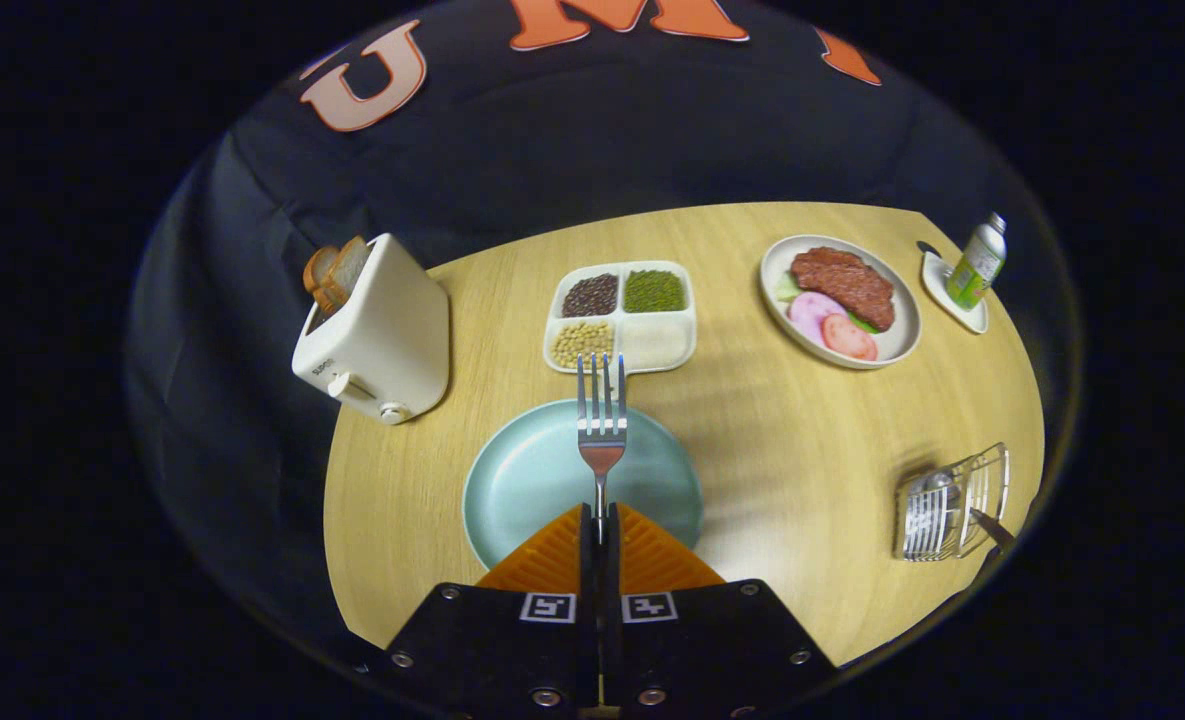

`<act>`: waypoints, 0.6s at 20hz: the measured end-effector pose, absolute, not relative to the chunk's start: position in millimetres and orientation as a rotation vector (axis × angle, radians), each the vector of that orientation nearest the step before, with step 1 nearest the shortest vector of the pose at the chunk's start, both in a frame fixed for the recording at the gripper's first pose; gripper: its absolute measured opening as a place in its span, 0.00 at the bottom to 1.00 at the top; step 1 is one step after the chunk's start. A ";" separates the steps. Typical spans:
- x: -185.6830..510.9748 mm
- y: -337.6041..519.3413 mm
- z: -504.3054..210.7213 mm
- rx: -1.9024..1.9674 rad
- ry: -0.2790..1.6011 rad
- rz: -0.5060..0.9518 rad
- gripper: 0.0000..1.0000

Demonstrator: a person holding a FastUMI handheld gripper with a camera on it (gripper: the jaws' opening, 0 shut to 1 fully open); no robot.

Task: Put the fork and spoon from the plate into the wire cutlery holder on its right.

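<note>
On the worktop (752, 440) we saw the plate (522, 480) bare and the cutlery holder (952, 515) off right seemingly holding the spoon (937, 487), so our tongs (601, 530), clamped on the fork (602, 425), needed to swing right and lower it in.

Camera rides the hand-held gripper (600, 525), looking down (steeply) across the table (802, 440).
</note>
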State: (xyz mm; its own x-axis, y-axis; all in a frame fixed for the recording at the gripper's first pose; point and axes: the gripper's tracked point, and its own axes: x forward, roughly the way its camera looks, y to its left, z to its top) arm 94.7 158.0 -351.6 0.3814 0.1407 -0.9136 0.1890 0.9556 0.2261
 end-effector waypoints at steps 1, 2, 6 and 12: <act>84.7 139.4 -345.2 0.316 1.186 -0.053 0.02; 77.4 120.4 -340.7 0.315 1.182 -0.079 0.02; 47.0 42.6 -325.5 0.299 1.182 -0.188 0.03; 2.7 -22.2 -318.7 0.277 1.259 -0.232 0.02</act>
State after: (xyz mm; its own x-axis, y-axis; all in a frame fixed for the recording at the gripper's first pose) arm 2.7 -22.2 -318.7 0.2910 -0.0206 -0.9565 0.3222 0.9435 0.0777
